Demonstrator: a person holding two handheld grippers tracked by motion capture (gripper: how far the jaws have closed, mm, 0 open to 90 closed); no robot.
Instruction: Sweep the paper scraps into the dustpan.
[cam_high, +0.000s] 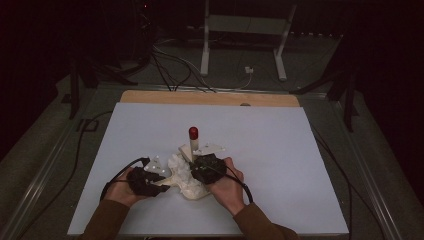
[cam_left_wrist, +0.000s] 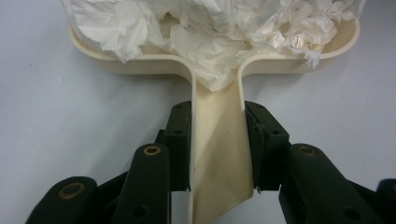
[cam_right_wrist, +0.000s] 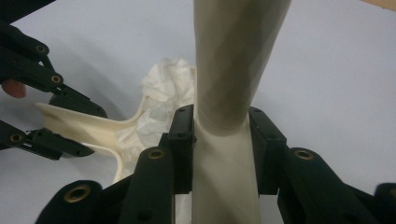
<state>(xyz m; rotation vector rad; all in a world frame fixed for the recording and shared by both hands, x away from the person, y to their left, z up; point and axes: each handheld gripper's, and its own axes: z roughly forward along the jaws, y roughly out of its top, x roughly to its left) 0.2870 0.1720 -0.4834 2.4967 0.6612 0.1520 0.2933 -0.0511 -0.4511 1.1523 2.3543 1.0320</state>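
Dim and murky beyond the pale desk (cam_high: 280, 150) in the high view, evenly lit up close, soft shadows, slight blur near the black fingers (cam_left_wrist: 180, 140).

Tissue (cam_left_wrist: 210, 28) lies in dustpan (cam_left_wrist: 219, 154), mid-table (cam_high: 300, 150), near edge. Brush (cam_high: 193, 134) stands just behind, L gripper (cam_left_wrist: 217, 144) left, R gripper (cam_right_wrist: 219, 149) right.

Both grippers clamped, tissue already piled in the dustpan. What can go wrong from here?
1. Crumpled tissue is heaped above the dustpan rim and spills onto the handle; tilting or lifting may drop some onto the white mat.
2. The left gripper pinches only the narrow handle, so the loaded pan might twist.
3. The right gripper holds the brush handle close to the left; further sweeping might make them collide.
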